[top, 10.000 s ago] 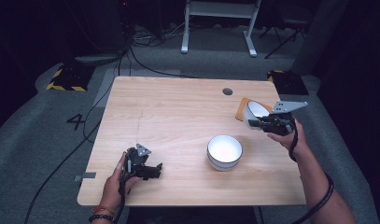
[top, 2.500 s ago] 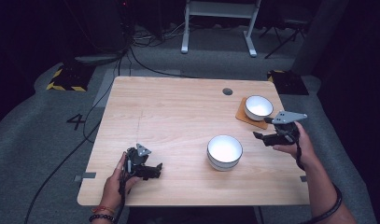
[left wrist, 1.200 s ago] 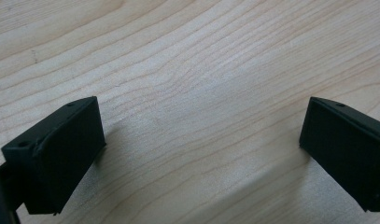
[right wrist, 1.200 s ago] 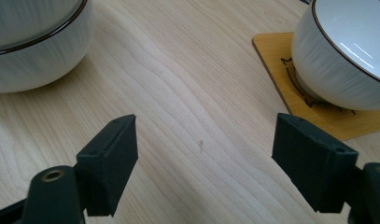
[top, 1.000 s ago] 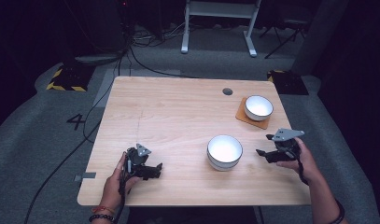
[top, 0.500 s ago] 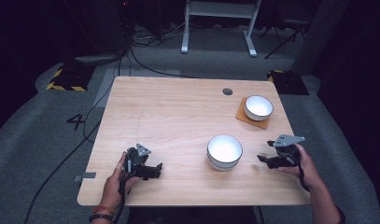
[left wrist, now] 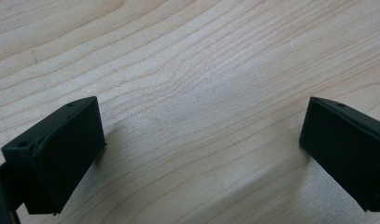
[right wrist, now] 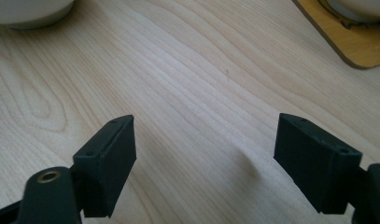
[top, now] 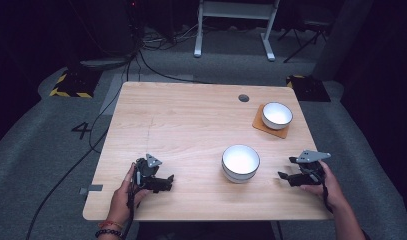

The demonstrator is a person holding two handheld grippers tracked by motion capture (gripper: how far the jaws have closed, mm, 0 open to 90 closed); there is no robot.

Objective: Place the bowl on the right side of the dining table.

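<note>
**Both grippers low on the table, jaws spread and empty**

From the high view I see my right gripper (top: 293,176) near the table's right edge, close to the front, held in the person's right hand (top: 327,183). It sits just right of the larger white bowl (top: 240,162), apart from it, with bare wood between the two. The smaller white bowl (top: 277,115) stands on a brown coaster (top: 263,125) farther back on the same side, well apart from the gripper. My left gripper (top: 158,182) lies at the front left of the wooden table (top: 186,120), in the person's left hand (top: 124,192), well apart from both bowls. A small dark round hole (top: 243,98) marks the tabletop near the back.

In the left gripper view, my two black jaws stand wide apart, with plain wood grain (left wrist: 197,107) between them. They grip nothing and lie close over the surface.

In the right gripper view, the jaws are likewise spread wide and hold nothing. Ahead of them at the top left I see the lower rim of the larger bowl (right wrist: 29,11), and at the top right a corner of the coaster (right wrist: 351,49) with the smaller bowl's base (right wrist: 360,7) on it. Both are well beyond the jaw tips.
</note>
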